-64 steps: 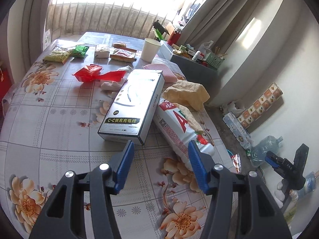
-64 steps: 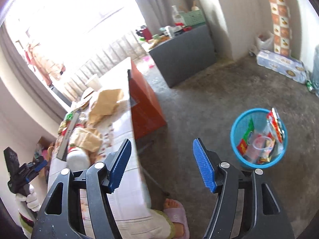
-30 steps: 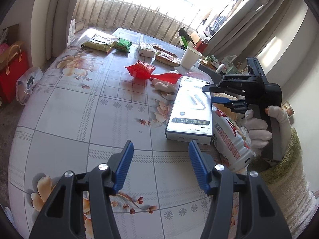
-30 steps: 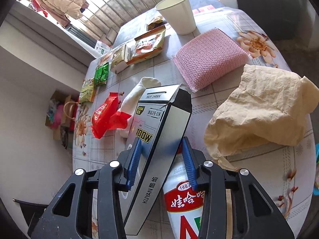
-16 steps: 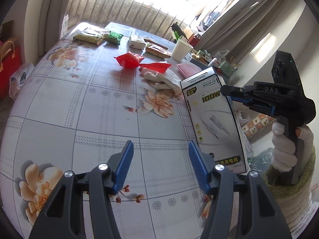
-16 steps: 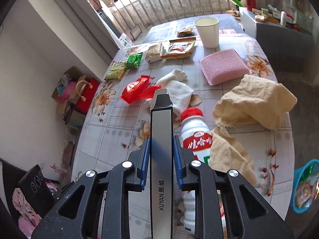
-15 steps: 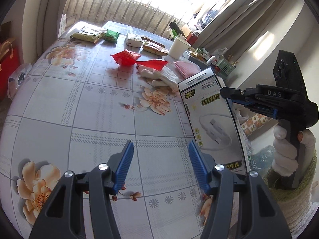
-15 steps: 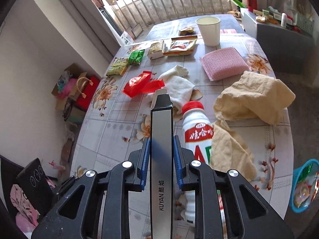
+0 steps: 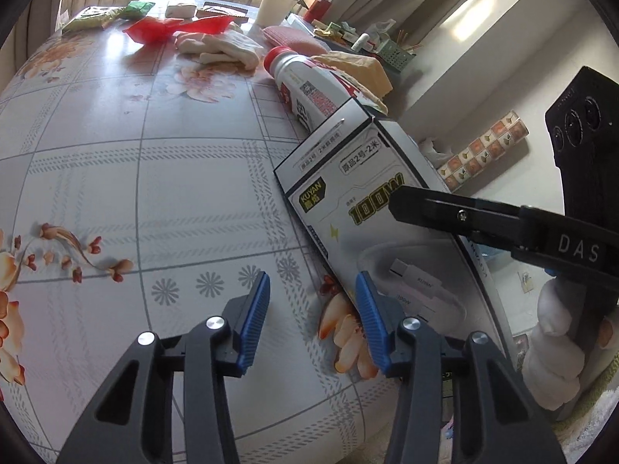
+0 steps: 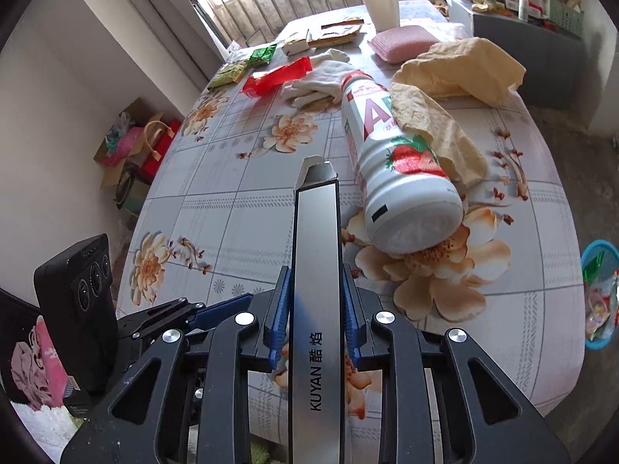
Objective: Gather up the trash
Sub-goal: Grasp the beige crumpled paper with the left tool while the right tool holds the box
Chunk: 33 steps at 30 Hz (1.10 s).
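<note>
My right gripper (image 10: 315,319) is shut on a long white-and-black cable box (image 10: 316,270), held edge-up above the near table edge. The same box (image 9: 371,201) shows in the left wrist view, clamped by the right gripper's black finger (image 9: 445,205). My left gripper (image 9: 311,317) is open and empty just above the floral tablecloth (image 9: 154,154), its right pad close to the box. A white strawberry-milk bottle (image 10: 390,154) lies on its side on the table. A red wrapper (image 10: 276,75) lies further back.
A tan crumpled paper (image 10: 460,69), white cloth (image 10: 321,77), pink sponge (image 10: 402,42), paper cup (image 10: 381,5) and snack packets (image 10: 247,63) lie on the far half of the table. A blue trash basket (image 10: 599,294) with wrappers stands on the floor at right.
The right gripper has carried the box back toward the near table edge, away from the bottle. The left gripper has dropped lower and closer to the box.
</note>
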Each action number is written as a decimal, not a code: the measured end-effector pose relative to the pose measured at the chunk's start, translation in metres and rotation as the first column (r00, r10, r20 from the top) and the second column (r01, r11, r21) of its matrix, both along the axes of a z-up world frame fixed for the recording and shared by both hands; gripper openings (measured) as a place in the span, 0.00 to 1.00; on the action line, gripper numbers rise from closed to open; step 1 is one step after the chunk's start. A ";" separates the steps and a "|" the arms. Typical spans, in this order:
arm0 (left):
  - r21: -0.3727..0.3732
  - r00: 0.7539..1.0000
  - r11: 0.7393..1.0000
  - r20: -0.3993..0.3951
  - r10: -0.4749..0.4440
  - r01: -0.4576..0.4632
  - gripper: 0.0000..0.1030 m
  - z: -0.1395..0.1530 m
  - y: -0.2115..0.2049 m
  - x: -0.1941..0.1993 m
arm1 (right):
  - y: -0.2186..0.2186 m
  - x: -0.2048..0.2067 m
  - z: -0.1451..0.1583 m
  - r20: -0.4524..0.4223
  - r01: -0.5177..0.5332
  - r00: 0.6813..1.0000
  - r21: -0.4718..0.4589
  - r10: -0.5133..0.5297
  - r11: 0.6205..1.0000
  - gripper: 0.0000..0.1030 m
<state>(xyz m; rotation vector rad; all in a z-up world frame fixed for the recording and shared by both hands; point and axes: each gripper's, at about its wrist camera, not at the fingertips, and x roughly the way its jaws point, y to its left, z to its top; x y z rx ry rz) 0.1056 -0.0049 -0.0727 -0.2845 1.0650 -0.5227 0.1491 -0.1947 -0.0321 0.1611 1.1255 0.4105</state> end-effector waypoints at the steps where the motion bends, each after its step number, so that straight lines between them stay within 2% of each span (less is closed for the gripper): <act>1: 0.003 1.000 1.000 0.001 -0.001 0.001 0.43 -0.001 0.000 -0.001 | -0.002 -0.003 -0.001 -0.006 -0.001 1.000 0.000 0.001 1.000 0.26; 6: 0.012 1.000 1.000 0.000 0.020 -0.020 0.43 0.000 0.007 0.000 | -0.007 -0.020 -0.016 -0.067 -0.022 0.997 0.024 0.024 0.999 0.26; 8: 0.012 0.999 0.999 0.002 0.038 -0.038 0.43 0.003 0.014 0.002 | -0.008 -0.026 -0.021 -0.074 -0.025 0.997 0.023 0.026 0.999 0.23; 12: 0.017 0.995 0.995 0.017 0.095 -0.095 0.43 0.014 0.028 0.015 | -0.015 -0.042 -0.013 -0.022 -0.045 0.999 0.022 0.045 0.999 0.22; 16: 0.027 0.989 0.990 0.057 0.135 -0.137 0.43 0.031 0.033 0.037 | -0.034 -0.061 0.005 0.049 -0.062 0.997 0.073 0.059 0.995 0.22; 20: 0.029 0.983 0.992 0.146 0.115 -0.120 0.50 0.063 0.019 0.062 | -0.072 -0.072 0.023 0.108 0.013 0.994 0.127 -0.027 0.992 0.22; 22: 0.039 0.978 0.995 0.191 0.079 -0.088 0.59 0.081 0.005 0.078 | -0.100 -0.074 0.030 0.127 0.080 0.987 0.159 -0.101 0.984 0.22; 25: 0.057 0.973 0.998 0.229 0.002 -0.016 0.67 0.101 -0.026 0.115 | -0.129 -0.074 0.031 0.139 0.158 0.972 0.194 -0.187 0.968 0.22; 28: 0.082 0.980 0.996 0.188 -0.058 0.043 0.69 0.106 -0.057 0.164 | -0.147 -0.069 0.024 0.126 0.217 0.960 0.222 -0.248 0.951 0.22; 30: 0.078 0.989 0.994 0.116 -0.090 0.082 0.69 0.100 -0.075 0.202 | -0.154 -0.063 0.018 0.109 0.244 0.955 0.245 -0.276 0.938 0.22; 33: 0.098 0.997 0.993 0.042 -0.072 0.067 0.69 0.090 -0.099 0.251 | -0.162 -0.061 0.008 0.093 0.268 0.949 0.273 -0.303 0.924 0.22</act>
